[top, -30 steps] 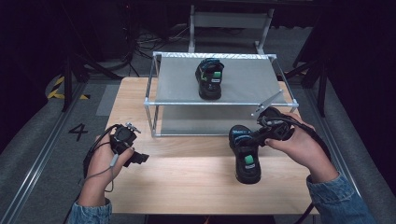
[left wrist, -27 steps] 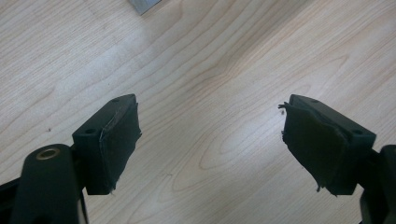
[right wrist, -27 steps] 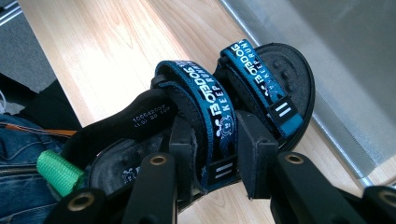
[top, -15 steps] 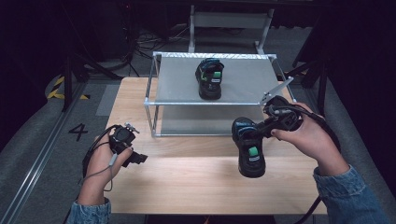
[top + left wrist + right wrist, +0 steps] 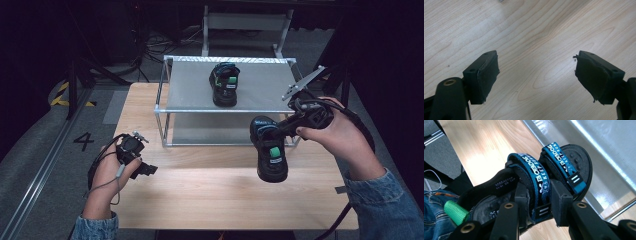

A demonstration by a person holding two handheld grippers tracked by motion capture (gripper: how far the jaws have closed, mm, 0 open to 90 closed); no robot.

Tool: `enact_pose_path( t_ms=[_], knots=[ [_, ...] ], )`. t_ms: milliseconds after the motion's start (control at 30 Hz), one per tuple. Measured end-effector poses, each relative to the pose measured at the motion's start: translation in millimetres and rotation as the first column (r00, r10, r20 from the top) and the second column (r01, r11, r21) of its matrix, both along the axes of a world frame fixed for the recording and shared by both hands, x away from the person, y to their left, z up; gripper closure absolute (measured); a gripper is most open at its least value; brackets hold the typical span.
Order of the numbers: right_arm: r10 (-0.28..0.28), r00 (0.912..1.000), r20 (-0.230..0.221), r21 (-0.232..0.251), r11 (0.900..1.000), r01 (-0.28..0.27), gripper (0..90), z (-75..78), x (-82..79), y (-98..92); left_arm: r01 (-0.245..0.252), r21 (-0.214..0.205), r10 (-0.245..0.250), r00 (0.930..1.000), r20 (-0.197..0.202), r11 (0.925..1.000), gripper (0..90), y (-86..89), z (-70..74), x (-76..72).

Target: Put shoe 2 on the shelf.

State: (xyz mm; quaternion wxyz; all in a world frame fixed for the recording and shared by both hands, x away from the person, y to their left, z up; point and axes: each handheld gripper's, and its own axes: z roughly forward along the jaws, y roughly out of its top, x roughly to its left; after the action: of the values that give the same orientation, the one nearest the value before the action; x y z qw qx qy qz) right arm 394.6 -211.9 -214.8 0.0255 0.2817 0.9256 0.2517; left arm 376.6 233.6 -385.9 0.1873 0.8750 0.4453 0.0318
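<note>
Wooden table carries a metal rack; one sandal sits on its top shelf, lengthwise front to back. Your right gripper clamps the strap of a second sandal, held clear above the table in front of the rack, long axis front to back, green tab toward you. Your left gripper is released over bare wood.

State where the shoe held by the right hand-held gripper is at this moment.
In the high view the held shoe hangs right of centre above the wooden table, in front of the metal rack.
</note>
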Motion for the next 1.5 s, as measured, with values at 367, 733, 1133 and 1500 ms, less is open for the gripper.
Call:
enact_pose_path(
  t_ms=[367, 733, 1133, 1500],
  knots=[
    [-0.007, 0.9999, 0.015, 0.067, 0.9977, 0.006, 70.4, 29.1, 12.9, -5.5, -0.006, 0.001, 0.006, 1.0000, -0.002, 1.0000, 19.4, 0.8, -3.3, -0.5],
    [-0.042, 0.9974, 0.059, 0.106, 0.9937, 0.036, 70.5, 42.0, 46.0, -3.3, -0.014, -0.005, 0.014, 0.9998, 0.014, 0.9999, 19.1, 5.0, -7.4, -5.3],
    [-0.113, 0.9897, 0.088, 0.100, 0.9895, 0.104, 70.5, 49.5, 91.3, -4.3, -0.017, 0.005, 0.017, 0.9998, 0.011, 0.9998, 19.0, 13.6, -13.2, -13.1],
    [-0.138, 0.9855, 0.099, 0.100, 0.9868, 0.128, 70.6, 49.0, 121.2, -1.4, -0.012, 0.012, 0.012, 0.9999, 0.006, 0.9998, 18.4, 18.5, -16.3, -20.9]
  ],
)
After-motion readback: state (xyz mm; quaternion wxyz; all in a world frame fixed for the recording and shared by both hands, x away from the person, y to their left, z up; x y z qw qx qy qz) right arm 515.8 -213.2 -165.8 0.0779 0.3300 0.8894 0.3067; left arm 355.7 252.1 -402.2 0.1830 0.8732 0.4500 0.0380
